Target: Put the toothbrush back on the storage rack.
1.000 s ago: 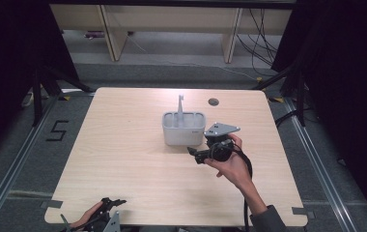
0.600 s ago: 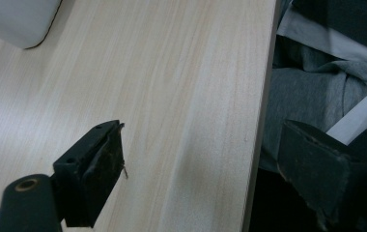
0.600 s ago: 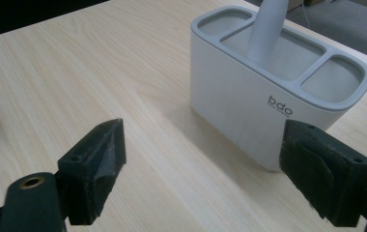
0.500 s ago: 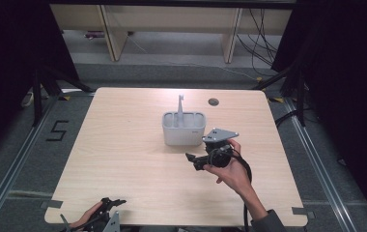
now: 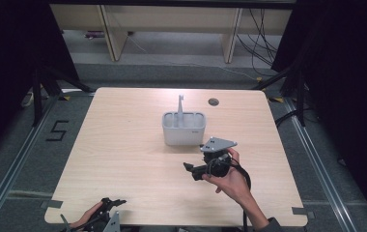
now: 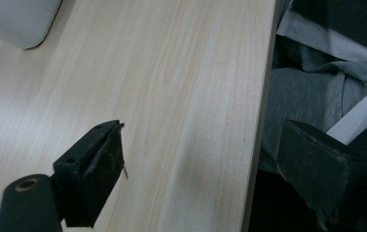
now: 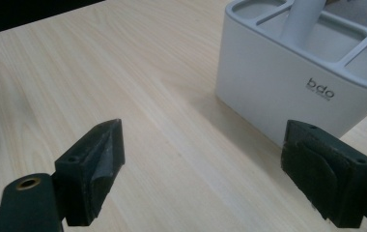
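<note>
Two black-jawed grippers at a pale wooden table (image 5: 123,159). Right gripper (image 5: 194,171) held in the right hand (image 5: 230,179) just off the table top, jaws spread wide and just opened further, nothing between the pads. Ahead of it and toward its right jaw, close by but untouched: white plastic compartment caddy (image 7: 288,92) marked "bdo", a pale grey upright handle (image 7: 302,17) rising from its middle. Left gripper (image 5: 108,212) low at the table's near edge, well apart from the caddy, likewise released, gaping over bare wood.

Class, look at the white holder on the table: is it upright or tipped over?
Upright. The white holder stands flat on the table, its compartments opening upward, with a grey stick standing up in it.
</note>
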